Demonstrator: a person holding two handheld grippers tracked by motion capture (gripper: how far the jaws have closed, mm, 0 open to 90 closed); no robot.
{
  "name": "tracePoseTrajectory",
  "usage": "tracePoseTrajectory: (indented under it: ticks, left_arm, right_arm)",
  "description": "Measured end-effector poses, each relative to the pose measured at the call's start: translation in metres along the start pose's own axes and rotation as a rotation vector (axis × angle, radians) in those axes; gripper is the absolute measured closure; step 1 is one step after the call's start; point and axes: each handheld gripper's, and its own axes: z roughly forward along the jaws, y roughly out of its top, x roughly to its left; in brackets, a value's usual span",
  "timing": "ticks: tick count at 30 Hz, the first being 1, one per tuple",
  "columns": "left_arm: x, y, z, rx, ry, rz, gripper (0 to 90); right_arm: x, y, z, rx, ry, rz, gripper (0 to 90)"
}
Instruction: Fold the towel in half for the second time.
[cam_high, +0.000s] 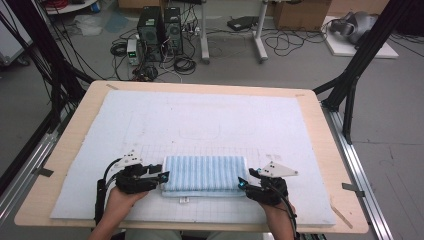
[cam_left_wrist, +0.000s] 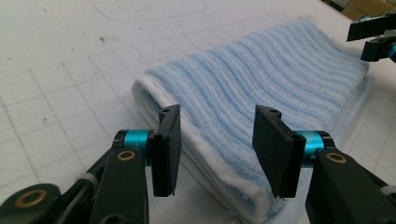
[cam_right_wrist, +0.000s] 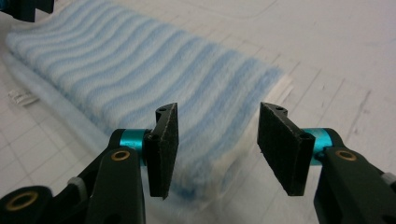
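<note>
A folded towel (cam_high: 205, 174) with light blue and white stripes lies on the pale mat near the table's front edge. My left gripper (cam_high: 162, 177) sits at the towel's left end, open, its jaws on either side of the folded edge (cam_left_wrist: 219, 154) without pressing it. My right gripper (cam_high: 242, 182) is at the towel's right end, open too, jaws spread over the towel's corner (cam_right_wrist: 219, 154). In the left gripper view the right gripper (cam_left_wrist: 376, 39) shows beyond the towel's far end. A small white label (cam_high: 184, 200) pokes out from the towel's front edge.
The pale blue-white mat (cam_high: 200, 125) with a faint grid covers most of the wooden table (cam_high: 320, 130). Black frame posts (cam_high: 360, 55) stand at the table's sides. Computers and cables (cam_high: 160, 35) lie on the floor beyond.
</note>
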Motion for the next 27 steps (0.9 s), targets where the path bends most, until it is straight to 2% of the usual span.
tracePoseTrajectory:
  ticks: [1,4,6,8,9,13,16,20,24,27]
  left_arm:
    - [-0.001,-0.001,0.001,0.009,-0.001,-0.001,53.5]
    - [-0.002,-0.004,0.004,0.040,0.000,0.011,63.3]
    - [-0.004,-0.005,0.005,0.058,0.008,0.032,78.6]
    - [-0.006,-0.005,0.005,0.056,0.014,0.039,84.8]
    - [-0.006,-0.005,0.005,0.049,0.016,0.043,85.4]
    - [-0.005,-0.003,-0.002,0.016,-0.007,0.031,85.8]
    - [-0.005,-0.001,-0.009,-0.014,-0.039,0.016,85.9]
    - [-0.007,-0.001,-0.015,-0.027,-0.054,0.007,85.9]
    - [-0.008,-0.003,-0.018,-0.018,-0.061,0.013,85.9]
    - [-0.010,-0.006,-0.014,0.009,-0.036,0.034,85.6]
  right_arm:
    - [0.000,-0.002,0.001,0.010,0.003,0.005,49.8]
    - [-0.001,-0.005,0.004,0.050,0.026,0.014,58.3]
    - [-0.001,-0.005,0.007,0.074,0.044,0.022,68.6]
    - [0.000,-0.005,0.007,0.071,0.046,0.002,81.9]
    - [0.001,-0.005,0.006,0.061,0.037,-0.019,84.5]
    - [0.004,-0.003,0.000,0.024,0.010,-0.041,86.2]
    - [0.006,-0.003,-0.006,0.005,0.010,-0.036,86.2]
    - [0.011,-0.001,-0.014,-0.006,0.010,-0.052,86.0]
    - [0.017,-0.002,-0.021,-0.012,0.001,-0.058,85.8]
    - [0.018,-0.007,-0.019,0.011,-0.002,-0.061,85.0]
